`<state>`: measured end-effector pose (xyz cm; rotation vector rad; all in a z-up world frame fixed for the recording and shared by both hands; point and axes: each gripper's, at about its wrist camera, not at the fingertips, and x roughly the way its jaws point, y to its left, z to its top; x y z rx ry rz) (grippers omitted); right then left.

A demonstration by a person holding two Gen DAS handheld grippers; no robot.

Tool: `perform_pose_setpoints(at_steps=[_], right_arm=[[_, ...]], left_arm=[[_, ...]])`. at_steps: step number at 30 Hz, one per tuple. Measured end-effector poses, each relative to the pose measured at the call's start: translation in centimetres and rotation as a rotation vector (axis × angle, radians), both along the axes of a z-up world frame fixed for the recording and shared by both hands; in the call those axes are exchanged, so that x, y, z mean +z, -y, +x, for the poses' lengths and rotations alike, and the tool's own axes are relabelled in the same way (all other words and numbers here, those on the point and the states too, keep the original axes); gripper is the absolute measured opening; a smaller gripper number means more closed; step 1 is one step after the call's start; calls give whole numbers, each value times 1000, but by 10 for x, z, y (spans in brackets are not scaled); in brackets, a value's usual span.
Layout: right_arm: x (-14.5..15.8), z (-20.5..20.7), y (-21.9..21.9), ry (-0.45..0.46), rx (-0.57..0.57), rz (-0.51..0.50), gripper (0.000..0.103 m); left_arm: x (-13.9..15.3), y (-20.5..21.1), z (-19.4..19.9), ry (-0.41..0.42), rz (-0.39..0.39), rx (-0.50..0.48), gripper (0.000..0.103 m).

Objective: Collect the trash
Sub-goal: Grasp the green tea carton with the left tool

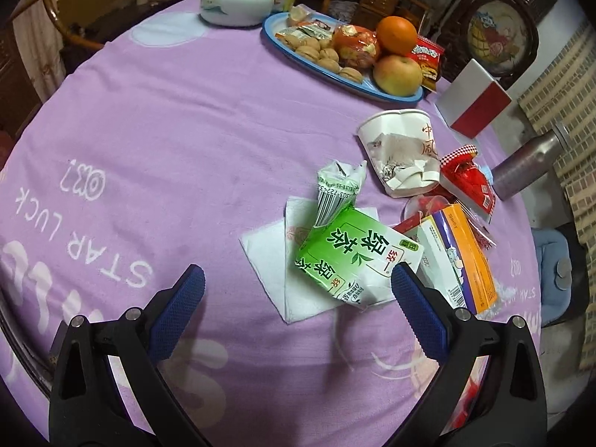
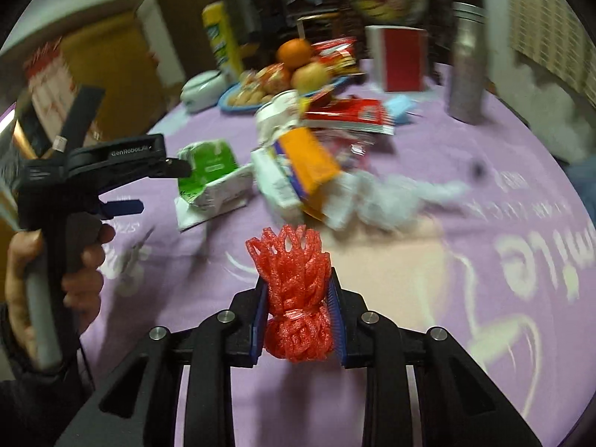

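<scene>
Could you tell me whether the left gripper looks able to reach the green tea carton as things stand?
Probably yes: the left gripper is open, the green tea carton lies just ahead by its right finger, and nothing covers it.

So the trash I'm looking at: a red foam fruit net, bunched up and pinched between my right gripper's pads, its open mesh end sticking up. On the purple cloth there's a crushed green tea carton lying flat on a white napkin. Just right of it, touching, is a flattened orange-and-white box. Behind those, a squashed white paper cup on its side with crumpled scraps in it, and red snack wrappers right beside the cup.
</scene>
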<state>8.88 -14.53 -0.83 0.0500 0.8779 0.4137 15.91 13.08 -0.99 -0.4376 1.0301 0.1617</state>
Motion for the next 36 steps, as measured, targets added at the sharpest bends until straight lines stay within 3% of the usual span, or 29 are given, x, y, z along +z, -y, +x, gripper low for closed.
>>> perform_pose_setpoints(at_steps=[10, 16, 21, 28, 36], right_arm=[[-9, -28, 60, 9, -168, 8, 29], [-10, -35, 57, 14, -155, 21, 29], [-11, -37, 50, 20, -135, 25, 30], [-12, -38, 43, 20, -112, 41, 30], [-9, -43, 42, 27, -103, 48, 30]], left_arm=[[-9, 30, 3, -27, 29, -106, 96], [-13, 18, 8, -30, -114, -121, 77], [-7, 7, 13, 21, -203, -129, 70], [-17, -12, 22, 54, -338, -90, 53], [-26, -15, 25, 20, -335, -62, 53]])
